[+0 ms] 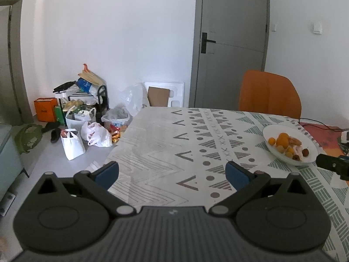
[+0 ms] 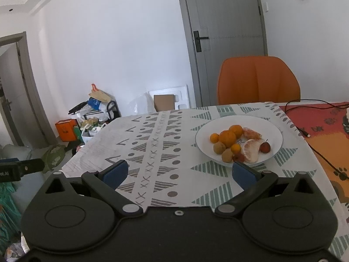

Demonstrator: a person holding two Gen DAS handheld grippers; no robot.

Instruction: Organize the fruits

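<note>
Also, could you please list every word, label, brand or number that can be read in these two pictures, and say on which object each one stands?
"ot.AI": white letters on the left gripper, cut off by the picture's left edge; only this ending reads.
Orange box on the floor: a dark mark, too small to read.
Plastic bag on the floor: red print, too blurred to read.
Red mat on the table: dark print, not readable.

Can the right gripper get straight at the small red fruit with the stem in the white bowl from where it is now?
Probably yes. The right gripper is open and empty, and the white bowl lies just ahead of its right finger. The small red fruit sits exposed beside the peeled segment, with nothing over it.
</note>
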